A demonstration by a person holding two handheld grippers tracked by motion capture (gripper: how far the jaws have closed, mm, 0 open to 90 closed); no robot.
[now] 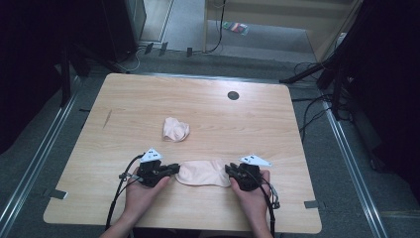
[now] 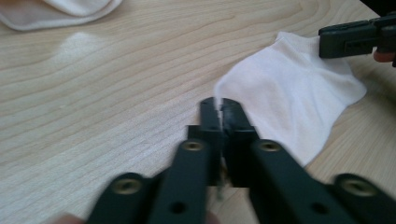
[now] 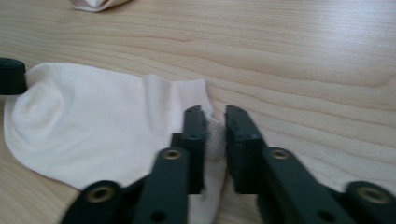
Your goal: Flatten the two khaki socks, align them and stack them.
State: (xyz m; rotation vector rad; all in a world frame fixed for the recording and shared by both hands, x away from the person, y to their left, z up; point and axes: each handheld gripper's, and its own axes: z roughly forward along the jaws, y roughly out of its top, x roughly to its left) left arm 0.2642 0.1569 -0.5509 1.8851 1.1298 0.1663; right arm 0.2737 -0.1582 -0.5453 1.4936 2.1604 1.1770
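Observation:
A pale pink sock lies flat near the table's front edge, stretched between both grippers. My left gripper pinches its left end; in the left gripper view the jaws are shut with a thin edge of the sock caught between them. My right gripper holds the other end; in the right gripper view its jaws stand close together on a fold of the sock. The right gripper shows at the far corner of the cloth, and the left gripper's tip at the left edge.
A second sock, crumpled, lies toward the middle of the wooden table; it also appears as the crumpled sock and crumpled sock. A dark round grommet sits at the back. Cables and stand legs ring the table on the floor.

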